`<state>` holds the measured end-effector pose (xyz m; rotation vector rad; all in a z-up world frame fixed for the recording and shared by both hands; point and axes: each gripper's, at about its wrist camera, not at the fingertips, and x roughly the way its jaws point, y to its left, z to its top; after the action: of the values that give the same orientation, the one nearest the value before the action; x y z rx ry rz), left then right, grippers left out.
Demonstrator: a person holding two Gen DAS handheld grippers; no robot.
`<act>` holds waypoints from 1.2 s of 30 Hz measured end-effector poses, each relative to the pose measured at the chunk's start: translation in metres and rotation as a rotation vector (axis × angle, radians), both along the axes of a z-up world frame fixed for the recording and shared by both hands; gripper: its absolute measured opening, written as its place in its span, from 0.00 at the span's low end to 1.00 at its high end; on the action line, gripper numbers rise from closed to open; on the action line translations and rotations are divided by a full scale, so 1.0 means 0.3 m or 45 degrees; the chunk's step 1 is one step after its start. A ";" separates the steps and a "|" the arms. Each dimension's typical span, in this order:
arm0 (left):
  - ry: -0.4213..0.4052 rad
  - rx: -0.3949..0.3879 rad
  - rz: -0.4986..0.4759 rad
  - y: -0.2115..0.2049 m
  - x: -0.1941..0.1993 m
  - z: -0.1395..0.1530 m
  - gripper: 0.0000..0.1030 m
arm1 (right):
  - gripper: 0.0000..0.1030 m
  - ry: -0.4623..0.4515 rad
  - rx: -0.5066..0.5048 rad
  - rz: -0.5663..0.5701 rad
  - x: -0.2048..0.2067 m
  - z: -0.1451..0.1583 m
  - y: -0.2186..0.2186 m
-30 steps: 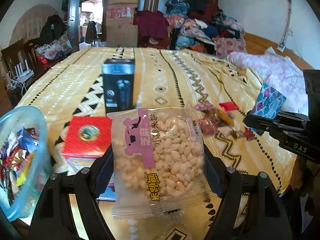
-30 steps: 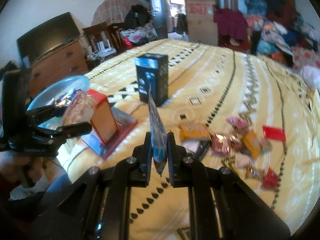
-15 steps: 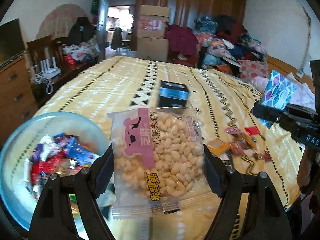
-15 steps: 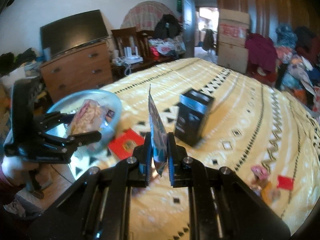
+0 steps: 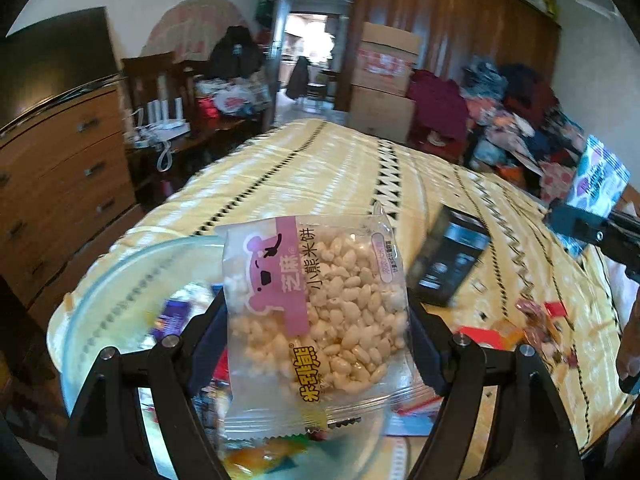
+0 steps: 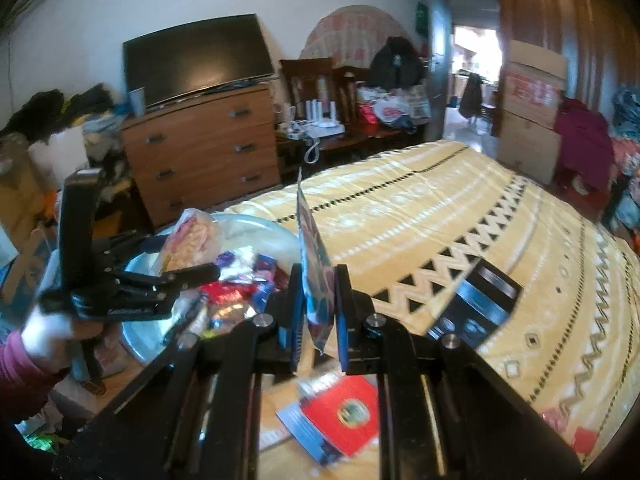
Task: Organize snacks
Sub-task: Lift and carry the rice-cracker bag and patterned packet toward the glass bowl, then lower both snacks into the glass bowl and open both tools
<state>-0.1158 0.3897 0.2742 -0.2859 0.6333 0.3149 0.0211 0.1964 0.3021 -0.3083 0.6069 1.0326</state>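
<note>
Cluttered bedroom: wooden dresser (image 6: 204, 148) with dark television (image 6: 196, 58), stacked cardboard boxes (image 5: 384, 84), heaped clothes (image 5: 508, 112). Yellow bedspread (image 6: 420, 216), glossy, with black zigzag bands, covering the bed. Left tool (image 5: 318, 344) pinching a clear crinkly rice-cracker packet (image 5: 316, 312), pink bear label reading "小熊米饼", held above the translucent blue bowl (image 5: 120, 272) of wrappers at the bed's near corner. Right tool (image 6: 316, 312) pressed on a thin blue patterned sachet (image 6: 314, 280), edge-on. Black box (image 6: 476, 304), red booklet (image 6: 344, 416) nearby.
</note>
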 end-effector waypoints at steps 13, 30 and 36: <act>0.049 -0.034 0.102 0.224 -0.025 -0.040 0.78 | 0.14 0.117 -0.078 0.131 0.046 -0.046 0.283; 0.186 -0.087 0.135 0.322 0.032 -0.184 0.78 | 0.14 0.250 -0.185 0.228 0.039 -0.143 0.510; 0.242 -0.106 0.128 0.331 0.054 -0.234 0.78 | 0.14 0.296 -0.214 0.237 0.051 -0.175 0.539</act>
<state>-0.0998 0.4890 0.2041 -0.3709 0.8225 0.4158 0.0364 0.3581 0.2495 -0.4011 0.8902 1.2086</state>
